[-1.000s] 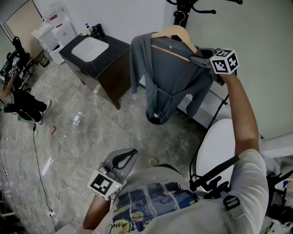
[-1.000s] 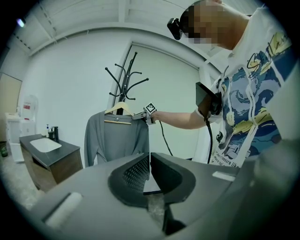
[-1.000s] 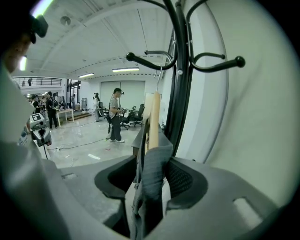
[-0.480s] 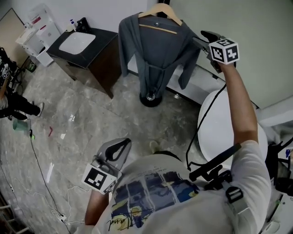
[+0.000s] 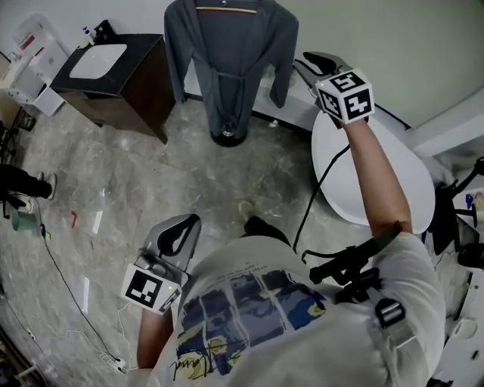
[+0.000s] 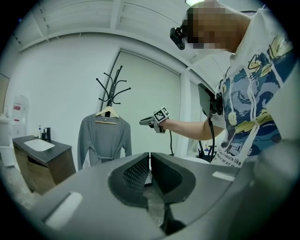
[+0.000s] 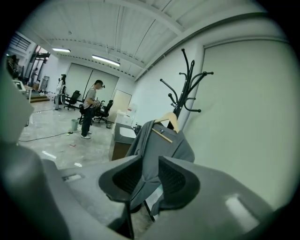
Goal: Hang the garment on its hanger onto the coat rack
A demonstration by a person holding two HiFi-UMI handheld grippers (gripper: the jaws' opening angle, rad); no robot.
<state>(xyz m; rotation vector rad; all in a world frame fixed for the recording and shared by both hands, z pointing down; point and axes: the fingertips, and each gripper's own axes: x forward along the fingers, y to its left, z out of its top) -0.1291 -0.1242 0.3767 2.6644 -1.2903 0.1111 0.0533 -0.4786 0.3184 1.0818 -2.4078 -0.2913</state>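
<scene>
The grey garment (image 5: 227,53) hangs on its wooden hanger (image 5: 225,9), which hooks onto the black coat rack (image 6: 111,86); the rack's round base (image 5: 227,138) shows under the hem. My right gripper (image 5: 302,64) is held in the air to the right of the garment's sleeve, apart from it. Its jaws are closing with nothing between them; the garment (image 7: 161,145) only shows far behind the gap. My left gripper (image 5: 185,227) is low by the person's waist, shut and empty. The left gripper view shows the garment (image 6: 104,138) hanging straight.
A dark cabinet with a white sink (image 5: 113,68) stands left of the rack. A white round table (image 5: 393,174) lies under my right arm. Cables (image 5: 68,287) run over the marble floor. A person (image 7: 89,110) stands far off in the room.
My right gripper has come off the hanger's right shoulder and drawn back to the right. The garment stays on the rack. The left gripper has hardly moved.
</scene>
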